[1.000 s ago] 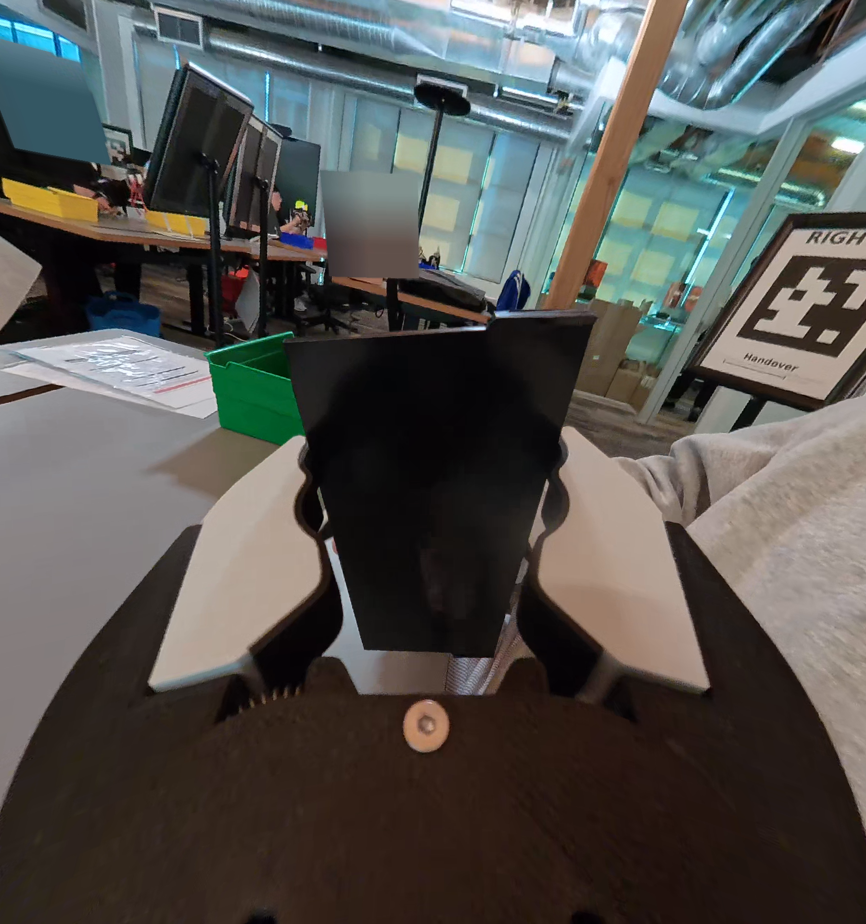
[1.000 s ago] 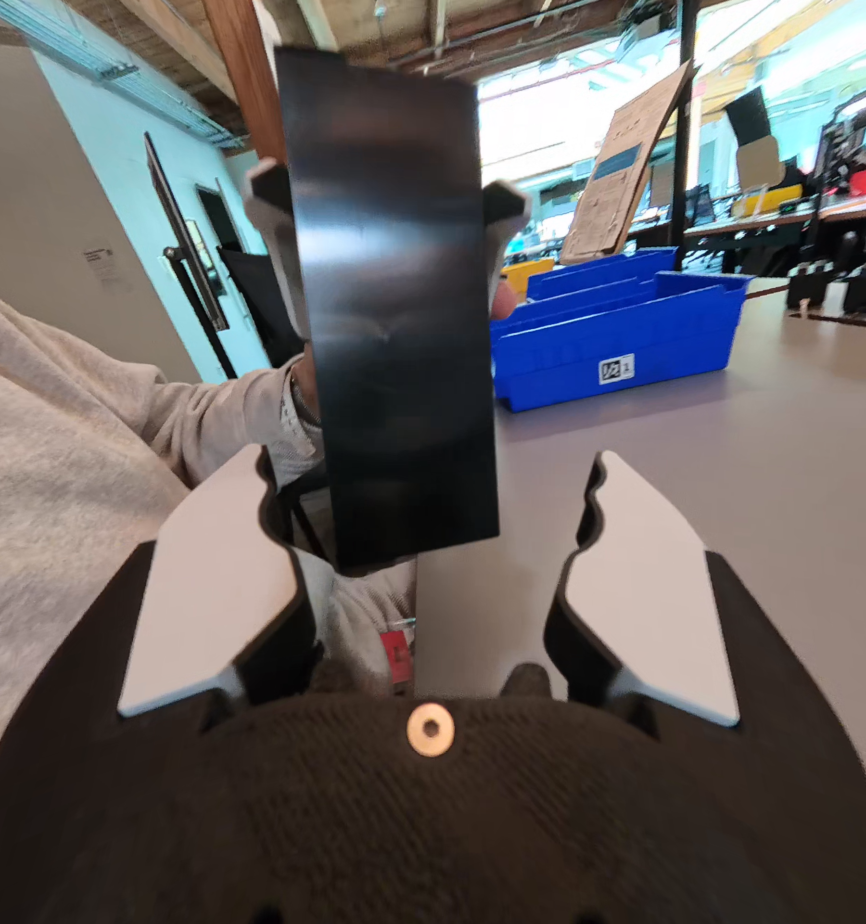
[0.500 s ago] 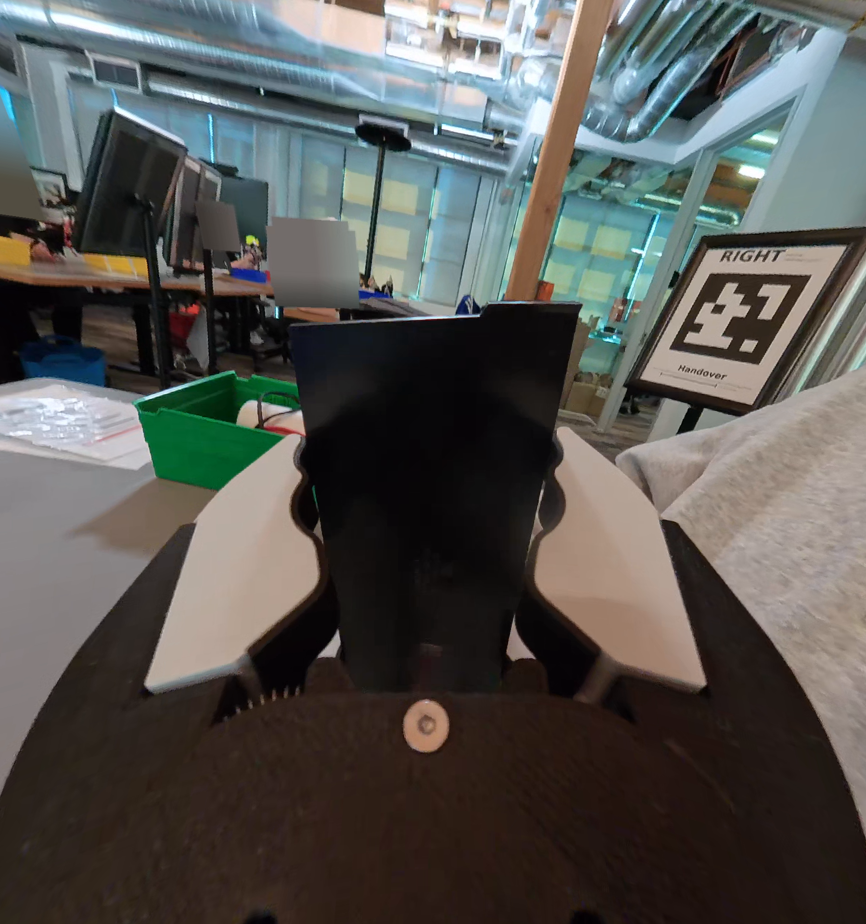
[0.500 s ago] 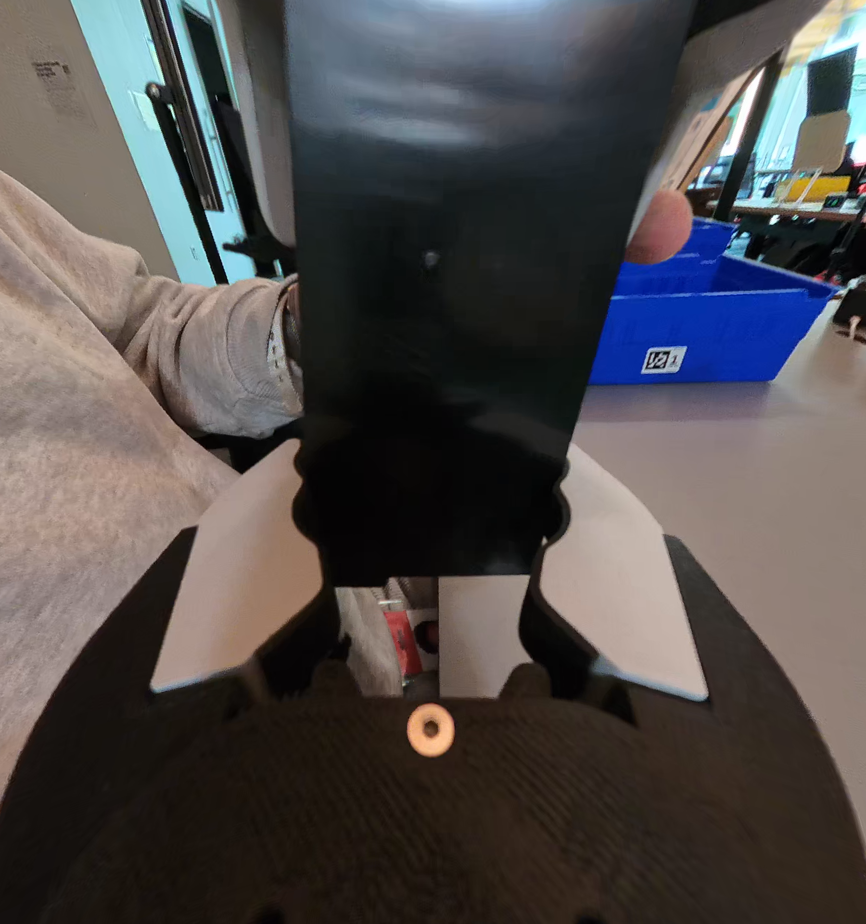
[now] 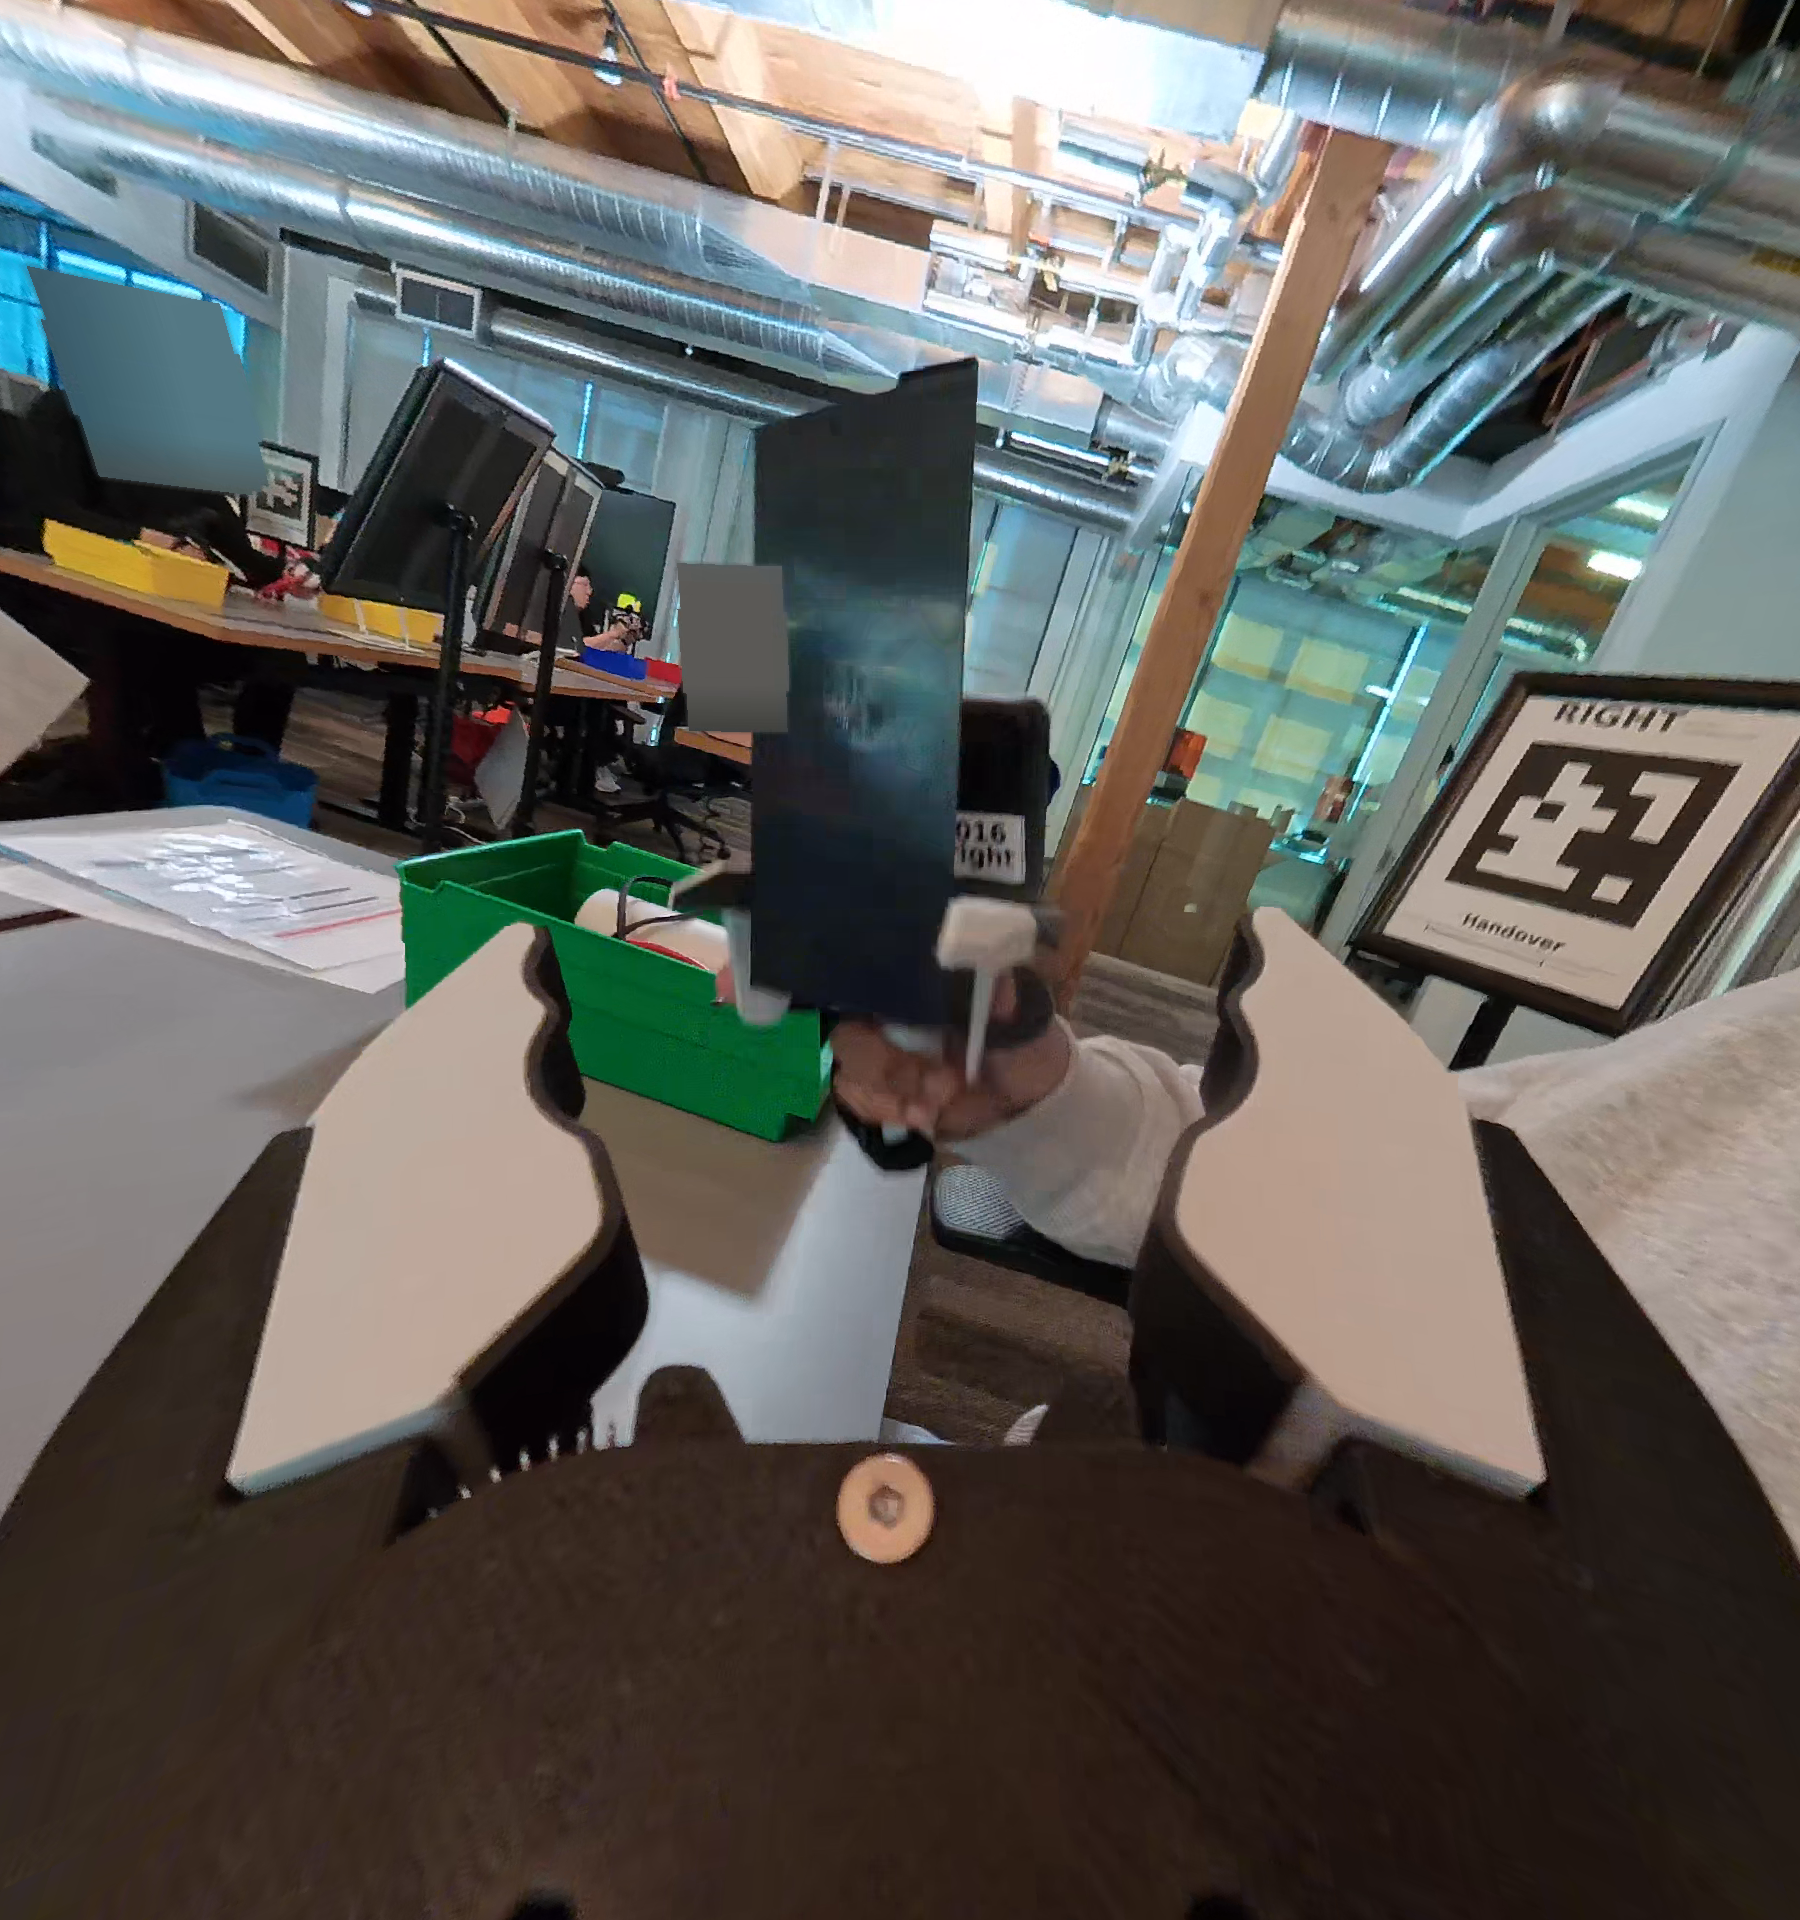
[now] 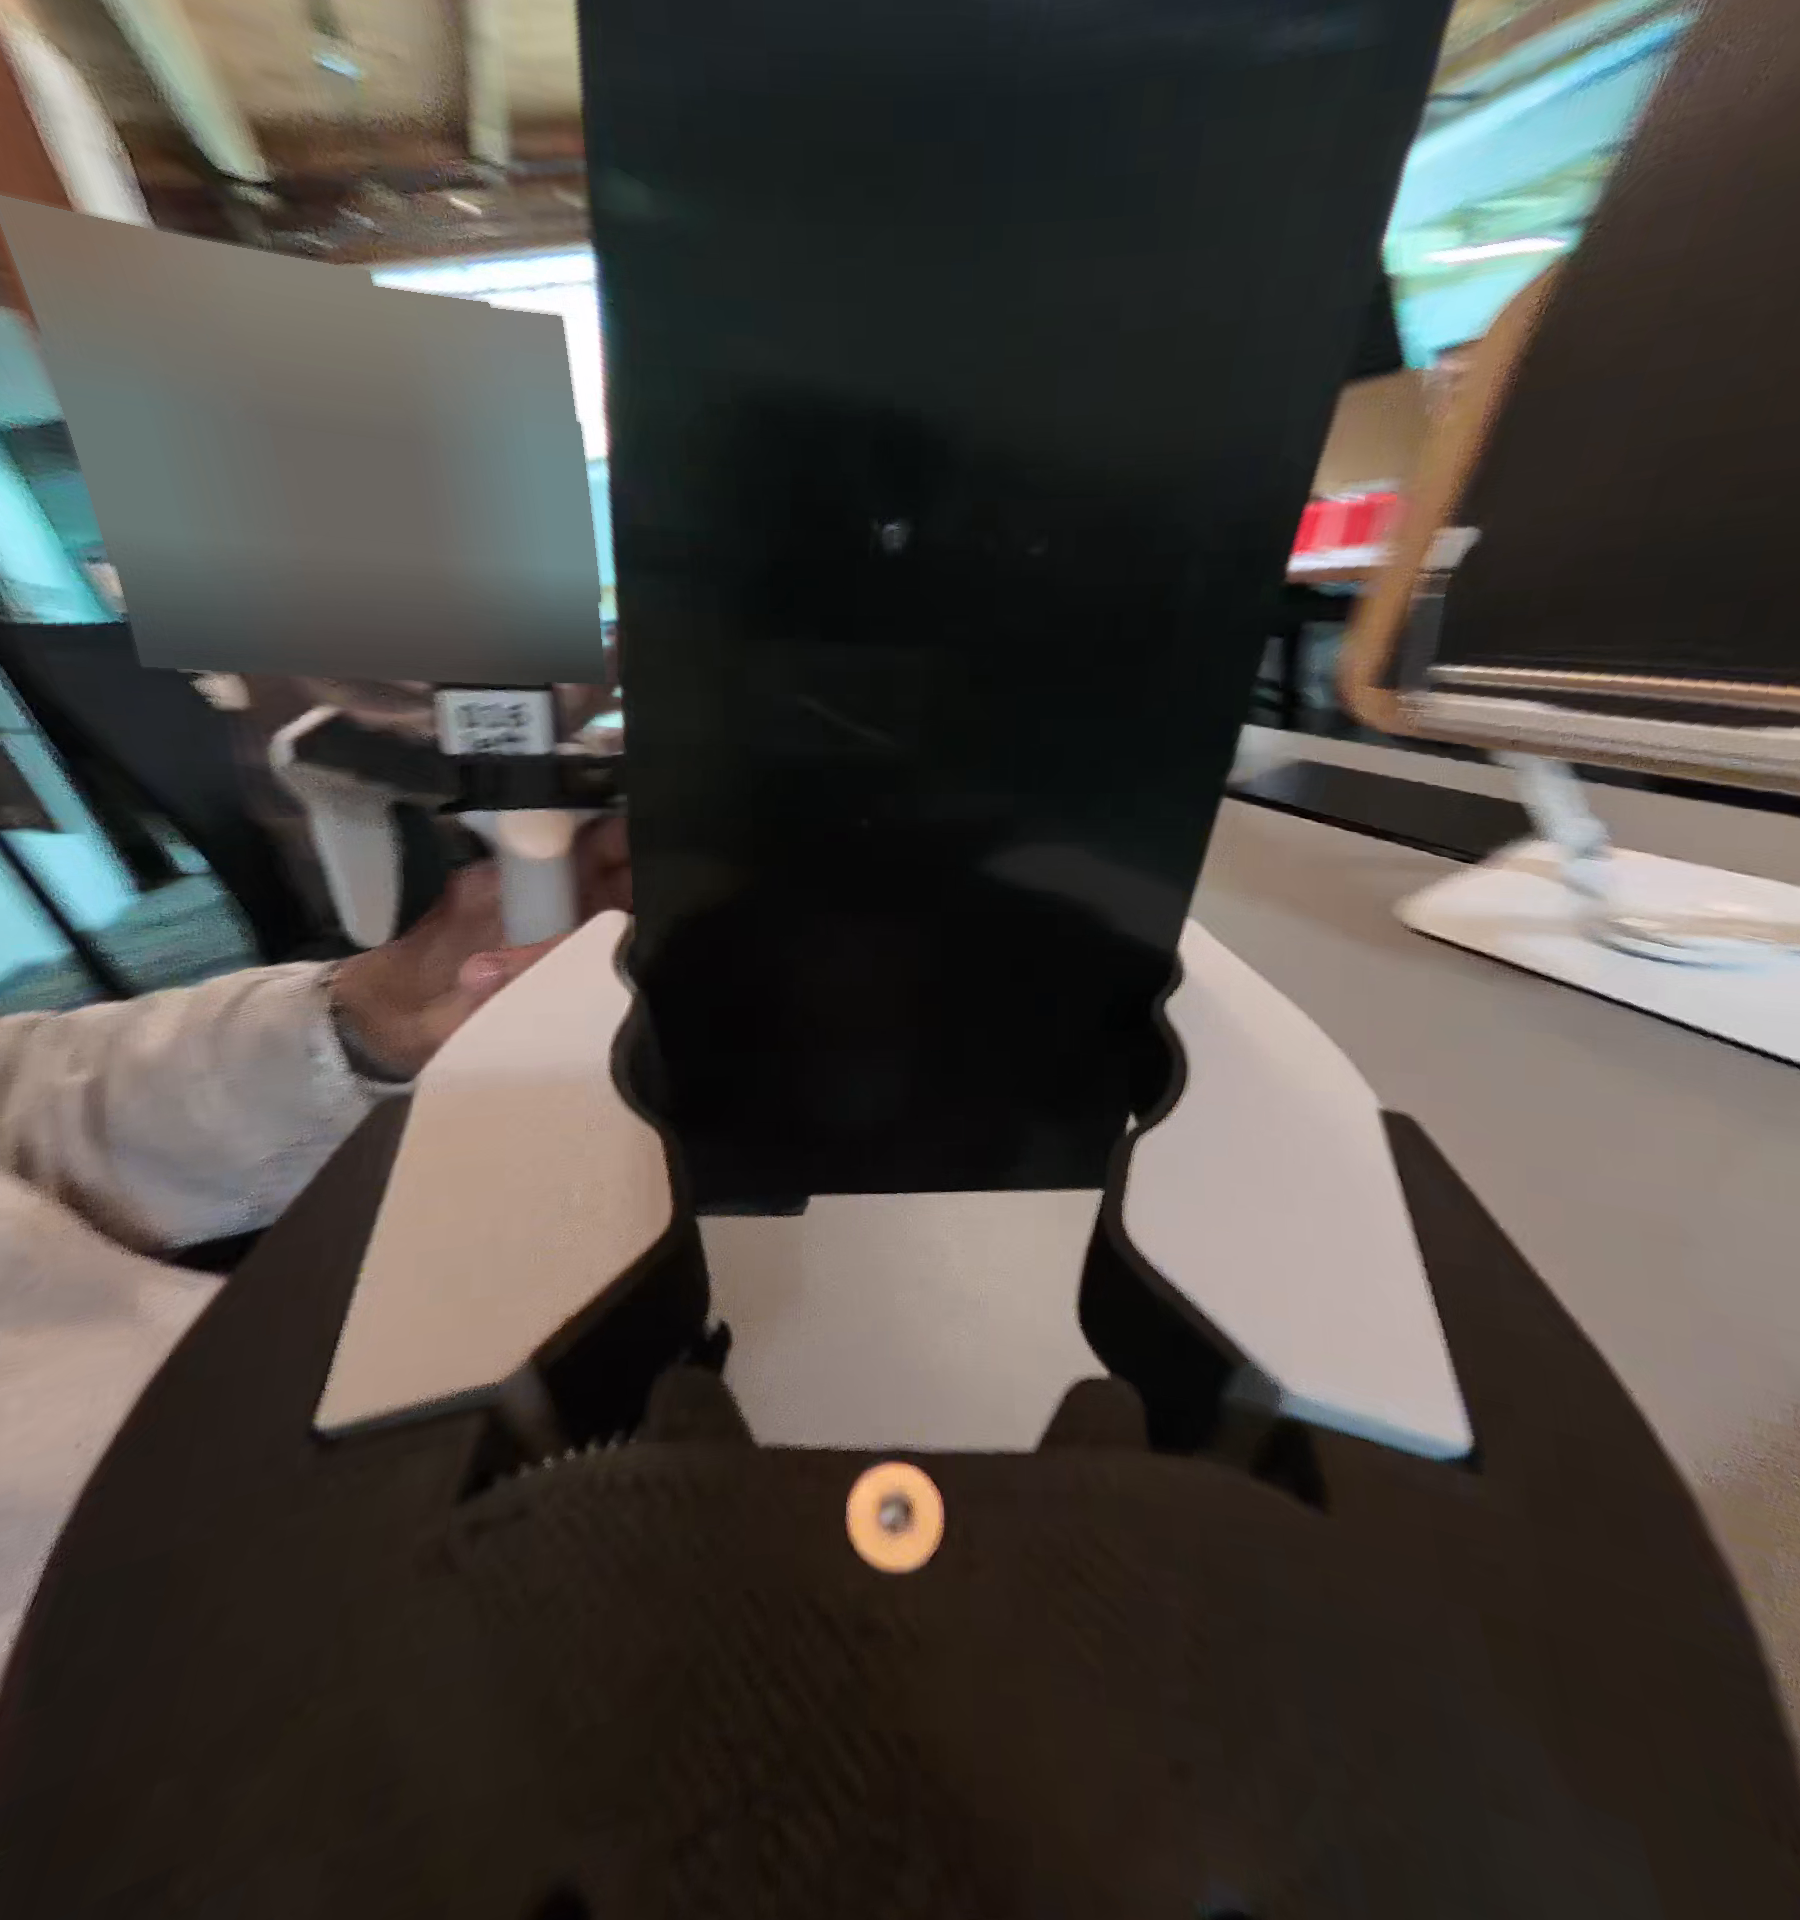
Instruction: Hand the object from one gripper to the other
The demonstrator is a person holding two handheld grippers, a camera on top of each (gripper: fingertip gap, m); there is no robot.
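Left wrist view, nearest: left gripper with white fingers spread wide, nothing between them. Beyond, at 12 o'clock: black panel, upright, clamped at its lower end by the far right gripper, a hand and pale sleeve just below. Well apart from the left gripper's tips. Grey counter at 9 o'clock, with a green bin behind the left finger, partly blocked by the panel; something white and rounded inside the bin, hard to make out. Papers at 10 o'clock. Framed marker sign at 2 o'clock, wooden post at 1 o'clock, monitors at 11 o'clock farther back.

Right wrist view, nearest: right gripper closed on the black panel, both white fingers pressed against its side edges. Panel top cut off by the upper frame edge; most of the middle of the scene hidden behind it. At 9 o'clock, partly hidden: left gripper in a hand, its finger spread not readable from here. At 3 o'clock: blurred white base of a stand on the counter, large dark board above. Whole view smeared by motion.
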